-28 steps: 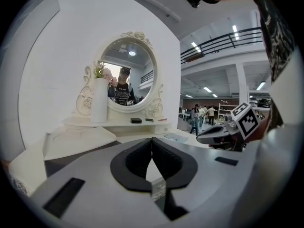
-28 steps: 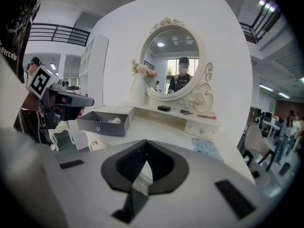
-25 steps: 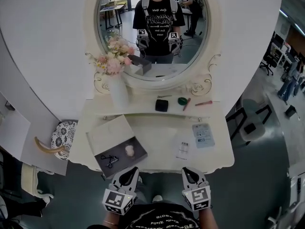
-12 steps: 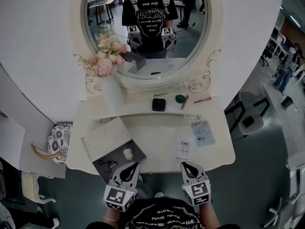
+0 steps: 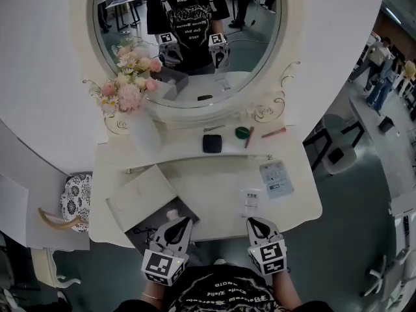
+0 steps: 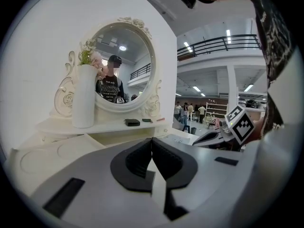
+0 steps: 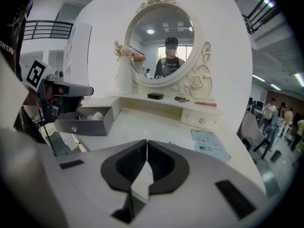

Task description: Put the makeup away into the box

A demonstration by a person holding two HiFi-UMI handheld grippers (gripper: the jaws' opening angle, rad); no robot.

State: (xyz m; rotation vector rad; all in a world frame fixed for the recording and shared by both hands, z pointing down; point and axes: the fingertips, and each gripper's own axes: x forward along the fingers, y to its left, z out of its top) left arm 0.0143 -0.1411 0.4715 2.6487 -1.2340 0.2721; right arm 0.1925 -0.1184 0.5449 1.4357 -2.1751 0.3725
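Observation:
On the dresser's raised shelf lie a black compact (image 5: pixel 212 143), a green round pot (image 5: pixel 242 132), a dark red pencil (image 5: pixel 249 138) and a pink pencil (image 5: pixel 273 132). The open grey box (image 5: pixel 140 227) sits at the table's front left, with a pale puff (image 5: pixel 172 214) inside and its white lid (image 5: pixel 138 192) beside it. My left gripper (image 5: pixel 175 229) hovers at the box's near corner, shut and empty. My right gripper (image 5: pixel 260 227) hangs at the front edge, also shut and empty. The right gripper view shows the box (image 7: pixel 85 120) to its left.
A white vase of pink flowers (image 5: pixel 144 129) stands at the shelf's left below the oval mirror (image 5: pixel 188 44). Two flat packets (image 5: pixel 276 178) (image 5: pixel 251 201) lie on the tabletop (image 5: pixel 208 187). A patterned stool (image 5: pixel 71 197) is left of the dresser, a chair (image 5: pixel 341 151) to the right.
Both grippers have crept forward to the table's front edge, still shut. The head view has swung, so mirror and table sit further left in the picture.

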